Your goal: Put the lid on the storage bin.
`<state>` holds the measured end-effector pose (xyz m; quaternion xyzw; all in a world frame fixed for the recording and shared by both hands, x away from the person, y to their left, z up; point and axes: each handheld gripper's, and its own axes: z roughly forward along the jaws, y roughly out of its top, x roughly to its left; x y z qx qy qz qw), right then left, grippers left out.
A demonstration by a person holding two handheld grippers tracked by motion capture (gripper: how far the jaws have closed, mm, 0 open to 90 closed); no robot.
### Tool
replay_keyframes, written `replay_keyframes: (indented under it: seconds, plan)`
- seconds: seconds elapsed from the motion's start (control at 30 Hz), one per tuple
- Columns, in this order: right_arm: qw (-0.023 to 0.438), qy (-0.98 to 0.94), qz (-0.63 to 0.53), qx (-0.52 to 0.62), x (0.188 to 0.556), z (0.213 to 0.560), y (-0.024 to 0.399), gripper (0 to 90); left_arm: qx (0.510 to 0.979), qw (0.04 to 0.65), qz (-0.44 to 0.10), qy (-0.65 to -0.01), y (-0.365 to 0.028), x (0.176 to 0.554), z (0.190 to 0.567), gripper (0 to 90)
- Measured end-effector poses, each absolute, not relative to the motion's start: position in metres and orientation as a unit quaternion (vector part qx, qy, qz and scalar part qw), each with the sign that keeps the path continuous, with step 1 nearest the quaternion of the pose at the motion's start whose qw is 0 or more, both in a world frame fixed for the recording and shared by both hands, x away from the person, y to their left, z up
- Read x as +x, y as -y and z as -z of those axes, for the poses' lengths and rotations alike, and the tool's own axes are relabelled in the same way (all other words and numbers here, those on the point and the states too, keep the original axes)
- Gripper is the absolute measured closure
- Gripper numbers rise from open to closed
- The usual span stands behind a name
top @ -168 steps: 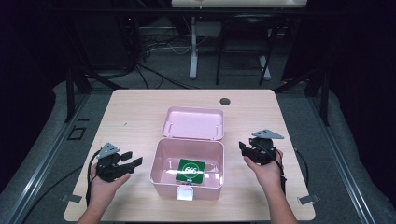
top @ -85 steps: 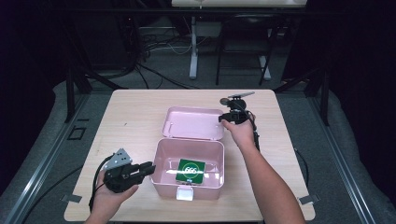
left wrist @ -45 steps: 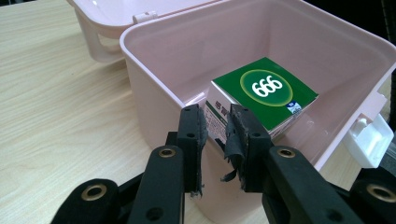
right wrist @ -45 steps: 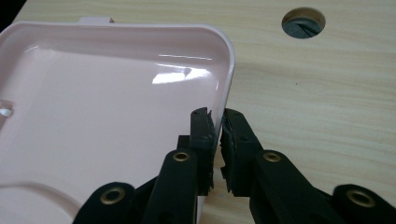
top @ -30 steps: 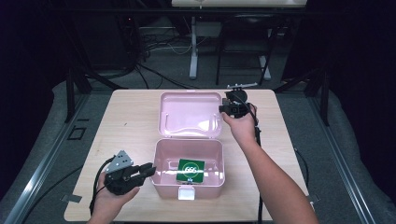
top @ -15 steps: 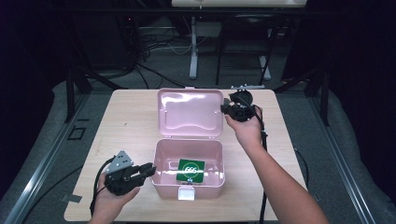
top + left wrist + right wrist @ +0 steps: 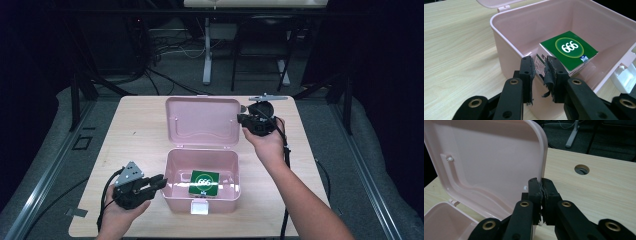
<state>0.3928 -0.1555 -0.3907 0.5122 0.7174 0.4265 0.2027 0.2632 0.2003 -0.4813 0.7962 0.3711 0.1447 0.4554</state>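
A pink box [image 7: 170, 172] stands open at the table's front middle, with a green carton [image 7: 204, 182] marked 666 lying inside. Its lid [image 7: 202, 122] stands raised on the back hinge. My right gripper [image 7: 241, 119] is shut on the lid's right edge; in the right gripper view the pads [image 7: 541, 186] pinch the rim of the lid [image 7: 486, 162]. My left gripper [image 7: 159, 181] is at the box's left wall. In the left gripper view its jaws [image 7: 540, 67] stand nearly together astride the wall [image 7: 506, 50] near a corner, the carton [image 7: 569, 50] just beyond.
The box sits on a light wooden table [image 7: 135, 135] with bare room at its left and right. A round cable hole [image 7: 581, 169] lies behind the right gripper. A white latch [image 7: 199, 206] hangs on the box's front. Dark floor, cables and stands surround the table.
The lid has swung up from lying flat behind the box to standing raised, carried by the right gripper, which rose and shifted with it. The left gripper has stayed at the box's wall.
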Motion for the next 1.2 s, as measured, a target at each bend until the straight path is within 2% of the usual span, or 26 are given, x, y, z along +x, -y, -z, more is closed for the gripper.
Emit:
replay_keyframes:
  seconds: [0.87, 1.2]
  plan:
    - [0.253, -0.726, -0.441, 0.463, 0.343, 0.389, 0.154, 87.2, 0.792, 0.457, -0.141, -0.379, -0.201, 0.263, 0.482, 75.5]
    - [0.258, -0.721, -0.452, 0.458, 0.329, 0.394, 0.156, 86.9, 0.792, 0.456, -0.143, -0.381, -0.2, 0.263, 0.482, 75.5]
